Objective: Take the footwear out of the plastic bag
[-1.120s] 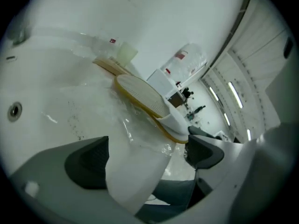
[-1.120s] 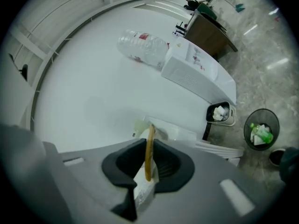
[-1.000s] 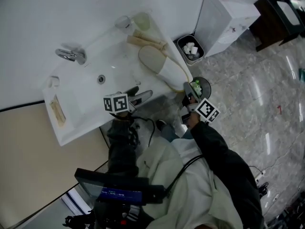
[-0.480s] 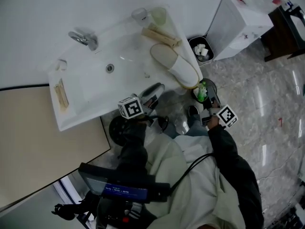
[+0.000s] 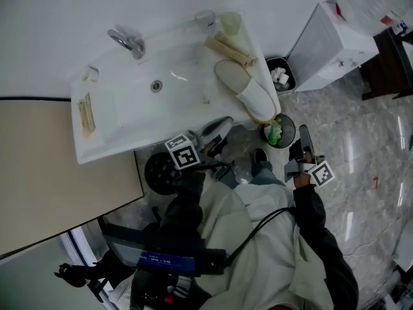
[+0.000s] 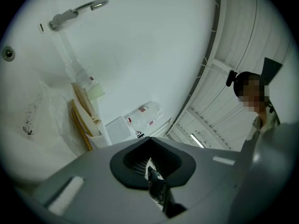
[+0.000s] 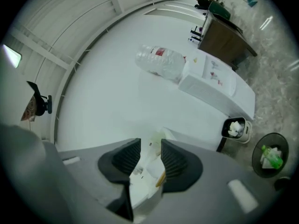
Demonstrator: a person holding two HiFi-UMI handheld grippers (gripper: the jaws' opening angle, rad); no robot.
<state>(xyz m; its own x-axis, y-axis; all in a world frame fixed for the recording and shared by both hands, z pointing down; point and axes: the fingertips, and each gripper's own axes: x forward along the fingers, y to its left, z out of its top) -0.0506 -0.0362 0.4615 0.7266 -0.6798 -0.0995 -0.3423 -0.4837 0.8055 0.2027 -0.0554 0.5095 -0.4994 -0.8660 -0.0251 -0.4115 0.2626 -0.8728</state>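
A white slipper [image 5: 248, 94] lies on the right rim of the white sink [image 5: 122, 108], outside any bag that I can make out. A clear plastic film [image 6: 49, 113] shows at the left of the left gripper view. My left gripper [image 5: 216, 129] hovers at the sink's front edge, just left of the slipper's toe. Its jaws have just been closing and now stand shut with nothing visible between them. My right gripper [image 5: 303, 142] is over the floor, right of the sink and apart from the slipper. Its jaws have just been opening and stand open and empty.
A faucet [image 5: 128, 42], a cup [image 5: 231, 22], a glass [image 5: 205, 19] and beige sticks [image 5: 229, 49] sit round the basin. Below the slipper stands a black bin with a green bottle [image 5: 279, 132]. A small waste bin [image 5: 281, 75] and a white cabinet [image 5: 332, 41] stand to the right.
My right gripper has drawn away from the slipper's toe, out to the right over the floor. The left gripper's jaws have come together and it has shifted along the sink's front edge.
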